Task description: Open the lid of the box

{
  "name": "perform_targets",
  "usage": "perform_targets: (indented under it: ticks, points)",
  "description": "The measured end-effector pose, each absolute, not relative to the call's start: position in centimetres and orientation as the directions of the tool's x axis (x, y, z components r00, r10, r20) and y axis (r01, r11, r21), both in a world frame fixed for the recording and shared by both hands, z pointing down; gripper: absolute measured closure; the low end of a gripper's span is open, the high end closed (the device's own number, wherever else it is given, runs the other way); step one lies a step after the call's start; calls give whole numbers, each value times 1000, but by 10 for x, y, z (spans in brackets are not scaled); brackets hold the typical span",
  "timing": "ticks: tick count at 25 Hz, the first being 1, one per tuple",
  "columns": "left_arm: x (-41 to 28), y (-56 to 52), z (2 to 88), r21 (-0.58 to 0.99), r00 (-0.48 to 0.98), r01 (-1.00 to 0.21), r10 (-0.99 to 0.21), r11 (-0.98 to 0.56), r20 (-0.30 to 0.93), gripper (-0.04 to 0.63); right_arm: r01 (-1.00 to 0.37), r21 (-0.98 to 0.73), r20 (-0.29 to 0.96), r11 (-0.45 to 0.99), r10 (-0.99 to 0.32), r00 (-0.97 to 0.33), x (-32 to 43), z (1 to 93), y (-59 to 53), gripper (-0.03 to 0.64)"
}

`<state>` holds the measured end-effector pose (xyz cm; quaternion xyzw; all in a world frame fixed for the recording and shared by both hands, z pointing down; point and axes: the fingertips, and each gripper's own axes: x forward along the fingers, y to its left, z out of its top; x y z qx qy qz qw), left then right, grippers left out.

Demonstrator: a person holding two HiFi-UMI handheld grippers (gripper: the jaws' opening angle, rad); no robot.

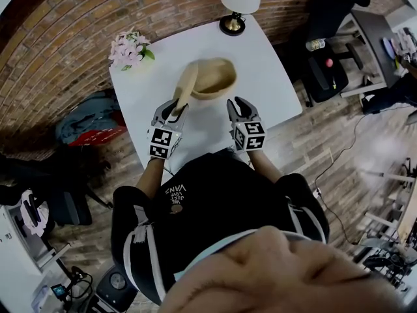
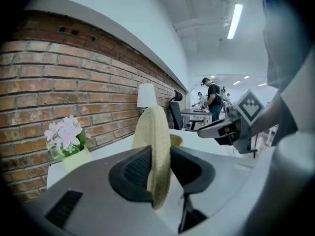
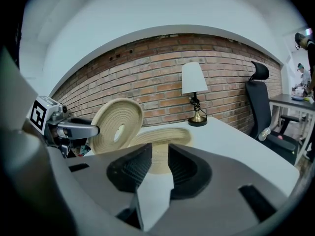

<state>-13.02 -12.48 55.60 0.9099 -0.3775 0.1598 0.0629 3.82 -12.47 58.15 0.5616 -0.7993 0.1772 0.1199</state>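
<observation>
The left gripper [image 1: 174, 107] is clamped on the round woven lid [image 1: 186, 83], holding it up on edge, tilted against the left side of the woven box [image 1: 215, 77]. The box sits open near the middle of the white table [image 1: 264, 67]. The right gripper [image 1: 240, 104] hovers just beside the box's near rim, jaws slightly apart with nothing gripped. A table lamp [image 1: 240, 2] and a pot of pink flowers [image 1: 130, 49] stand along the table's far edge.

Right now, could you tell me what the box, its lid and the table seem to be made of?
The lid looks like coiled natural fibre, perhaps rope or seagrass: pale tan, matt, with spiral ridges. The box shows the same coiled bands and colour. The table has a smooth white top, possibly laminate.
</observation>
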Motion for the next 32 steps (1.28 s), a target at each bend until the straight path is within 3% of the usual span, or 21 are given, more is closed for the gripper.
perform_targets:
  ticks: [5, 32]
  points:
    - [-142, -125, 557, 66, 657, -736, -687, -674, 312, 482, -943, -147, 388, 299, -859, -333, 32, 581, -119, 543]
    - [-195, -86, 563, 114, 619, -778, -724, -617, 306, 491, -957, -171, 375, 235, -882, -284, 11, 586, -92, 571]
